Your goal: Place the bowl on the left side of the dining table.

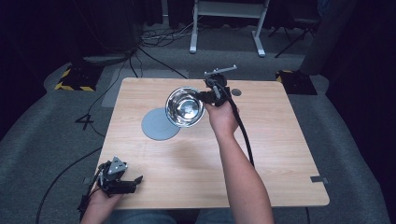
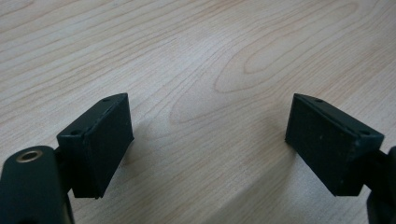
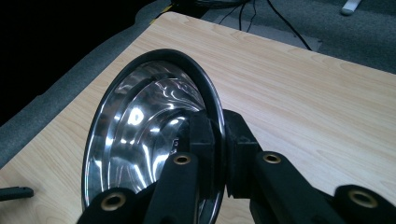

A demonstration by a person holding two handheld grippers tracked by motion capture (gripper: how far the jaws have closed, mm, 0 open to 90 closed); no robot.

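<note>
Bowl (image 1: 185, 107): tilted, rim pinched by right gripper (image 1: 211, 95) above disc (image 1: 158, 125).
Left gripper (image 2: 208, 140): jaws apart, idle.
Advice: level it, lower slowly.

On the grey carpet floor (image 1: 56, 135), to the left of the wooden table (image 1: 280, 154), a dark mark (image 1: 87, 121) can be read as the number "4". It seems to be made of strips of tape. Other text, label or brand cannot be read in the pictures. Two floor plates have yellow and black warning stripes (image 1: 74, 87), but these carry no words. In the two gripper views there is nothing to read.
</note>
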